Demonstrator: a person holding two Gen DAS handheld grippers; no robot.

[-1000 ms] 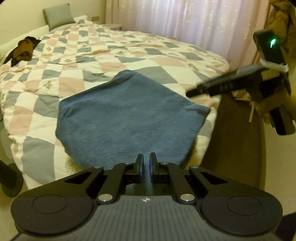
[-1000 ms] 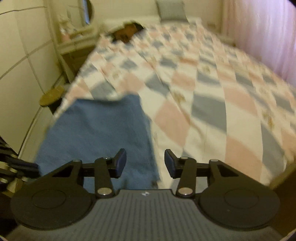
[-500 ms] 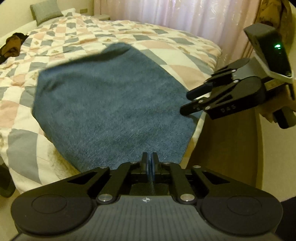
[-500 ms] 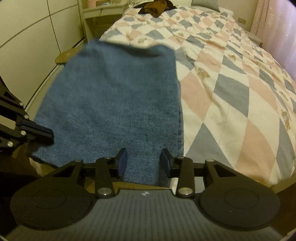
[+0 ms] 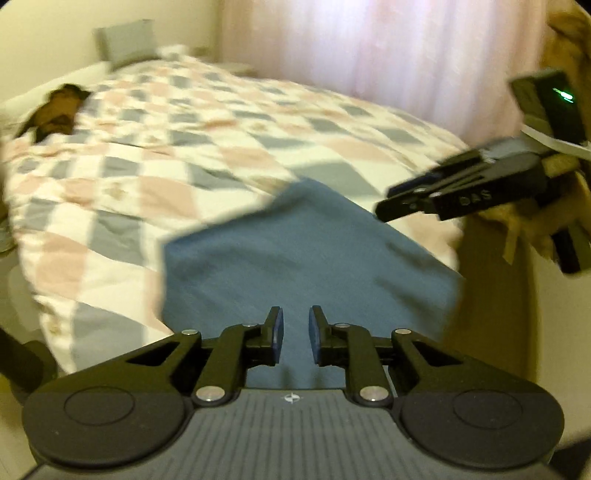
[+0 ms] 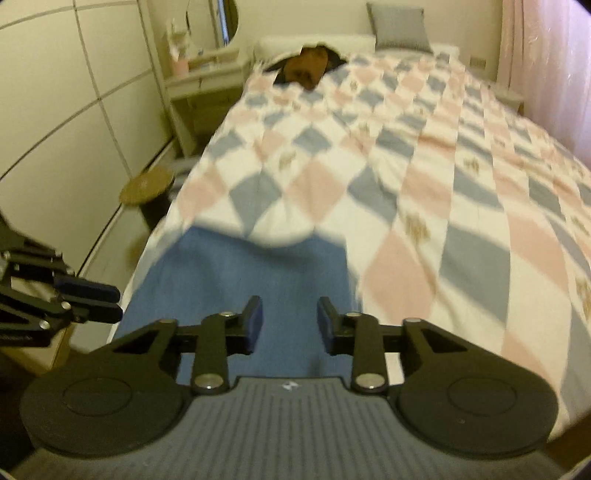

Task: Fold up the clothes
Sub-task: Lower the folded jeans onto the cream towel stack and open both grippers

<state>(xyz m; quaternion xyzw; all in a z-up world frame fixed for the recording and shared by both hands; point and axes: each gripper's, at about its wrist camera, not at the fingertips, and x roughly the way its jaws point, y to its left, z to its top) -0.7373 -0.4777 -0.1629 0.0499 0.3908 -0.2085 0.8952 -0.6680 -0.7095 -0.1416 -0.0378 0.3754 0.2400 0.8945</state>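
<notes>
Left wrist view: left gripper (image 5: 295, 334) is sitting bottom centre, fingers narrowly spread after just opening, nothing pinched. Folded blue terry-cloth garment (image 5: 306, 258) is lying centre frame on the pink-and-grey checked quilt (image 5: 147, 155), one corner pointing toward upper centre.

Right wrist view: right gripper (image 6: 290, 325) is hovering at bottom, fingers apart though just closing, gripping nothing. Garment (image 6: 243, 284) is running lengthwise up-frame, lower centre-left. Fold looking done; brown crumpled clothing (image 6: 308, 68) at top probably left.

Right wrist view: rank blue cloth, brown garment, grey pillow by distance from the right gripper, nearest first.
From the right gripper:
1. Blue cloth, right ahead at the bed's foot.
2. Brown garment, far up the quilt, left of centre.
3. Grey pillow, against the headboard wall.
</notes>
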